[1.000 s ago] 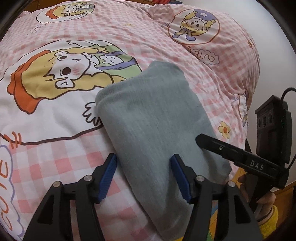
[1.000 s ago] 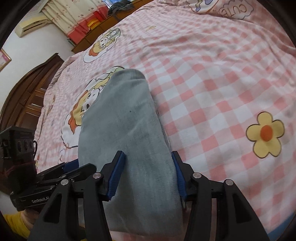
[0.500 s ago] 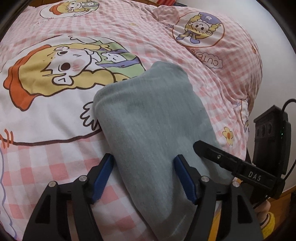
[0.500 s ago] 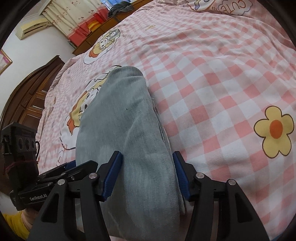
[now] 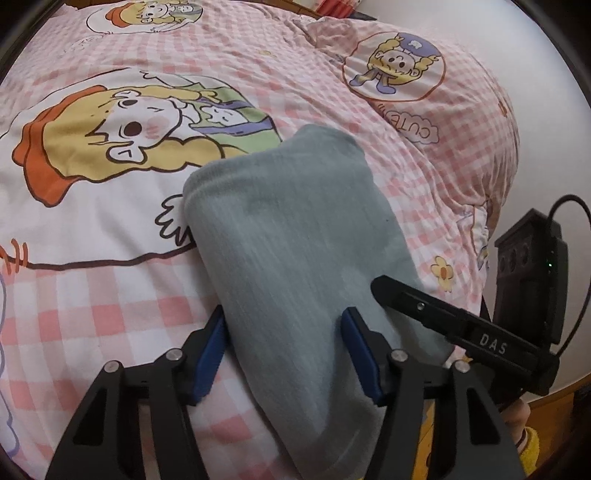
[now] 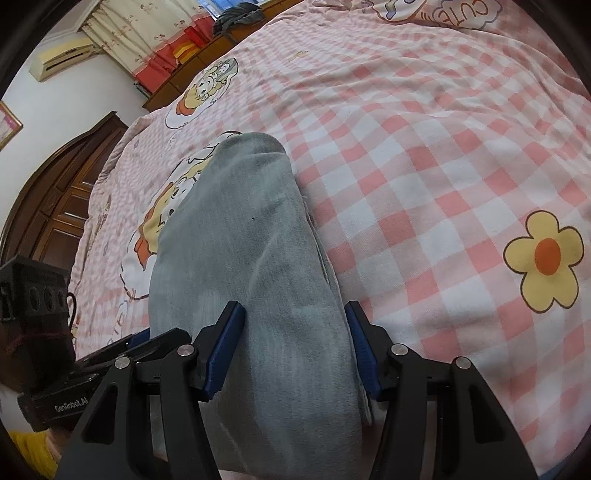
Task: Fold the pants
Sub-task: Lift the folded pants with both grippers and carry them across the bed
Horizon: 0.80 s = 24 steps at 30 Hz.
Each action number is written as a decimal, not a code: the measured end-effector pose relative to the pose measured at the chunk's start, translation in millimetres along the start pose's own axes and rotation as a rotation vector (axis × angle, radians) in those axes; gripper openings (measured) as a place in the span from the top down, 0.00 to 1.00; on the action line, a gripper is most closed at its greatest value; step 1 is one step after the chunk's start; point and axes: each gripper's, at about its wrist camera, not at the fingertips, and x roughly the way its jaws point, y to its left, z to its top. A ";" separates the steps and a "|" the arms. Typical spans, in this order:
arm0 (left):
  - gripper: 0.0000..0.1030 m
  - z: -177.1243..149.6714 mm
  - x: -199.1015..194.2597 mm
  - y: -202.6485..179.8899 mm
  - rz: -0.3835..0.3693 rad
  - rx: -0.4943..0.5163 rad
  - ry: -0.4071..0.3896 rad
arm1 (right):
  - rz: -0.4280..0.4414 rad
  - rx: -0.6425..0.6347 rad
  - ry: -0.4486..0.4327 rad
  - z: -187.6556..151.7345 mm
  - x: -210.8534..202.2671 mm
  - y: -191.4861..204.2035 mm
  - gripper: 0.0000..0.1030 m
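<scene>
The grey-blue pants [image 5: 295,240] lie folded into a thick narrow bundle on the pink checked bed cover [image 5: 110,295]. My left gripper [image 5: 284,350] straddles the bundle's near left part. Its jaws are closing: the left pad meets the cloth's edge and the right pad rests on top. One of the right gripper's fingers [image 5: 406,297] lies on the bundle's right side. In the right wrist view the pants [image 6: 240,258] run away from me. My right gripper [image 6: 295,347] is shut on their near right part, both blue pads pressed into the cloth.
The bed cover [image 6: 443,184] stretches wide to the right and far side. The bed's edge falls off at the right beside a white wall [image 5: 535,110]. A dark wooden door [image 6: 55,206] and curtains [image 6: 125,33] stand beyond the bed. A hand [image 5: 517,432] shows low right.
The left gripper's jaws widened a little, then narrowed, and its left pad now touches the pants' edge where a gap showed before. The right gripper and the pants hardly moved.
</scene>
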 end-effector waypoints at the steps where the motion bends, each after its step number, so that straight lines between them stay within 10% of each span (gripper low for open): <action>1: 0.40 -0.1 0.0 -0.4 -0.003 0.003 -0.003 | 0.005 0.002 -0.001 -0.5 -0.6 -0.5 0.45; 11: 0.65 5.5 -5.8 3.9 -0.076 -0.018 -0.045 | 0.064 0.034 -0.063 -8.1 -9.5 0.7 0.65; 24: 0.53 4.8 3.8 10.4 -0.022 -0.041 -0.016 | -0.018 0.014 -0.041 -6.7 -2.6 11.2 0.62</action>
